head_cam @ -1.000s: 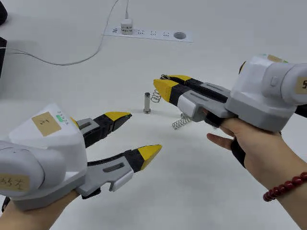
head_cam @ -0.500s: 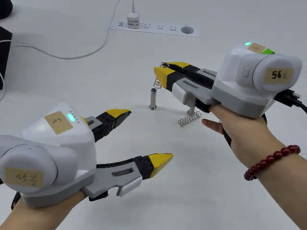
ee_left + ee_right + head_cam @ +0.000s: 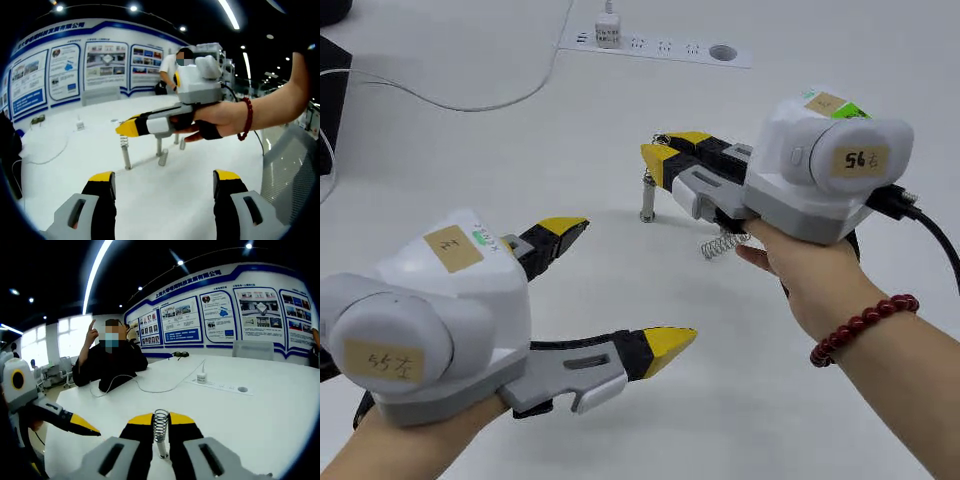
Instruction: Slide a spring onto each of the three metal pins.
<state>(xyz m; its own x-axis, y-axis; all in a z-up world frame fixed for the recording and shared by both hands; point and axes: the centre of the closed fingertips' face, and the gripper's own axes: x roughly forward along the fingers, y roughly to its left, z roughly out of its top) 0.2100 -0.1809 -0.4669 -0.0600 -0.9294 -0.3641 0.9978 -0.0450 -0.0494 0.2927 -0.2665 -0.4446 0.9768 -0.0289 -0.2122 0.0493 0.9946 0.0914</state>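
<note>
On the white counter (image 3: 440,140), well in from its far edge, the right tool (image 3: 660,152) clamps a spring (image 3: 160,426) directly over a pin (image 3: 647,200). The left tool (image 3: 625,283) gapes wide, empty. The spring looks light and squashy, so it is best pinched gently by its upper coils.

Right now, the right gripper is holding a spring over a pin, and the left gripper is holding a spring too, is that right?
Not quite. The left gripper is open and holds nothing, as the left gripper view shows. The right gripper does hold a spring over a pin.
</note>
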